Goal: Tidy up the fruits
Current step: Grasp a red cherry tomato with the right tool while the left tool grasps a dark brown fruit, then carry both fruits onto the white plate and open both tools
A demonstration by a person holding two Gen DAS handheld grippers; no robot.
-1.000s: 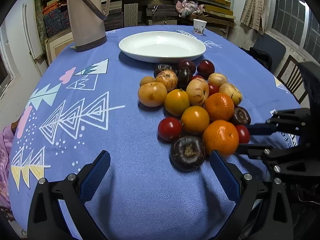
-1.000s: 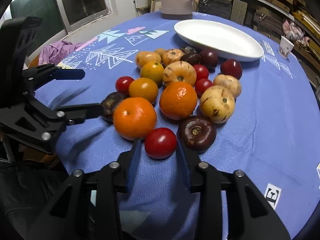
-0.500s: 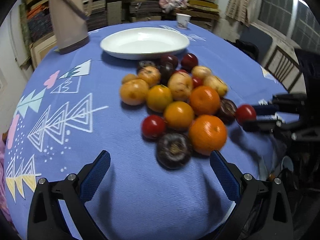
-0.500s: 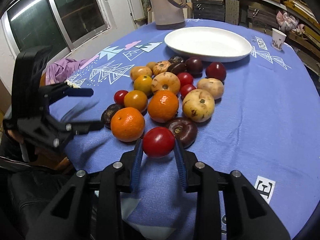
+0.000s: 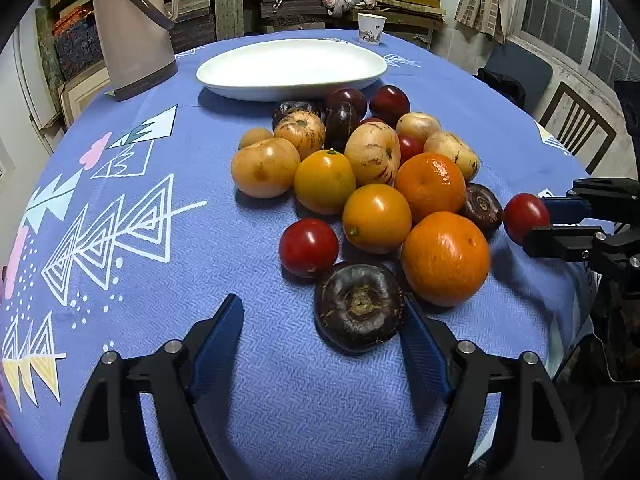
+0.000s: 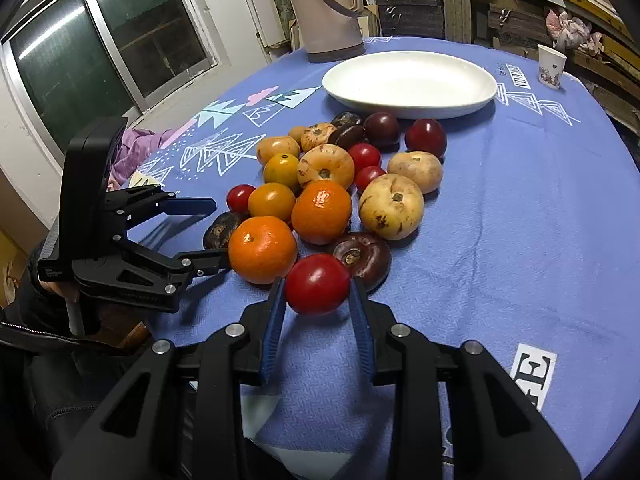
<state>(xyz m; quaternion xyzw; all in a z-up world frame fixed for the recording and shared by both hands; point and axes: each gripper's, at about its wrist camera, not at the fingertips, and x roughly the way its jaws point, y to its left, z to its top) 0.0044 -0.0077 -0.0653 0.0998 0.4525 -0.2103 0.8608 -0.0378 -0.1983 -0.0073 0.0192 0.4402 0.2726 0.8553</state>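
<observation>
on the blue cloth (image 5: 168,280), near the pile's front edge, sits a round dark fruit (image 5: 358,306), stem end up, no long side. the left gripper (image 5: 322,320) is closing around it. hold its firm sides gently. the right gripper (image 6: 318,300) squeezes a smooth red tomato (image 6: 317,283).

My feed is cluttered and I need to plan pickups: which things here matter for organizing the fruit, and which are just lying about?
In play:
- red tomato held in right gripper
- dark purple fruit between the closing left gripper
- fruit pile
- white plate

Lying about:
- thermos jug
- paper cup
- chair
</observation>
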